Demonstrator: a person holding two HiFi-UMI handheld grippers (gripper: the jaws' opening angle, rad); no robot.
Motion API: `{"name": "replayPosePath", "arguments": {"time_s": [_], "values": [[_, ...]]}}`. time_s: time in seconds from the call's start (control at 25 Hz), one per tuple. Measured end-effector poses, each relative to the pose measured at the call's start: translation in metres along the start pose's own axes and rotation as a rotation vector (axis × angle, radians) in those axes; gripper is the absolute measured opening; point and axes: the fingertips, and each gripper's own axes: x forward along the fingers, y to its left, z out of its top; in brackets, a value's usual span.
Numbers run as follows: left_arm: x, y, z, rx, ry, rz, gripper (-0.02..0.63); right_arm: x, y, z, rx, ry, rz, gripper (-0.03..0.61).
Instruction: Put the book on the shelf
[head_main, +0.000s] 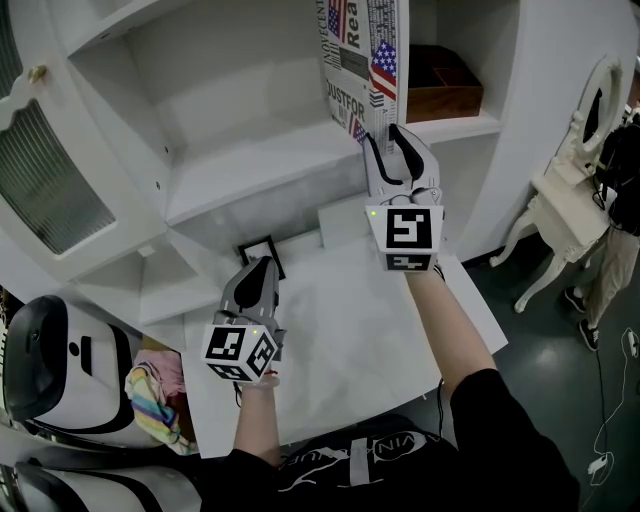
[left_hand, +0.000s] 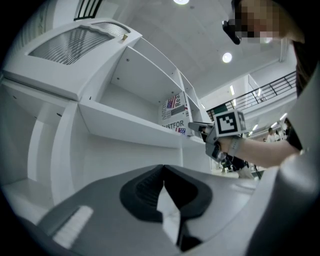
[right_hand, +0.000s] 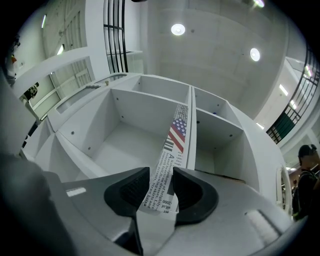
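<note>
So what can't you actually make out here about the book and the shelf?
- The book: its top is cut off by the head view's upper edge, so the title is incomplete.
- Its lower end: the right gripper hides it in the head view, so contact with the shelf is unclear.
- The black frame: partly behind the left gripper.
- The wooden box: its inside is in shadow.

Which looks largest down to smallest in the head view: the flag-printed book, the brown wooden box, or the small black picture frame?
Largest: flag-printed book, gripped by the right tool, though cropped at the top edge.
Middle: brown wooden box.
Smallest: small black picture frame.
</note>
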Motion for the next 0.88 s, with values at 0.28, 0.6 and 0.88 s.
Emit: {"name": "replayPosePath", "arguments": {"time_s": [0.28, 0.6, 0.88], "values": [[0.002, 0.002, -0.003, -0.004, 0.004, 0.003, 0.0, 0.011, 0.001, -0.006, -0.007, 0.015, 0.002, 0.133], [0.002, 0.006, -0.007, -0.005, 0.008, 0.01, 0.0, 0.021, 0.002, -0.013, -0.013, 0.031, -0.003, 0.136], [0.0, 0.006, -0.009, -0.009, 0.011, 0.015, 0.0, 0.027, 0.004, -0.019, -0.025, 0.047, -0.005, 0.139]]}}
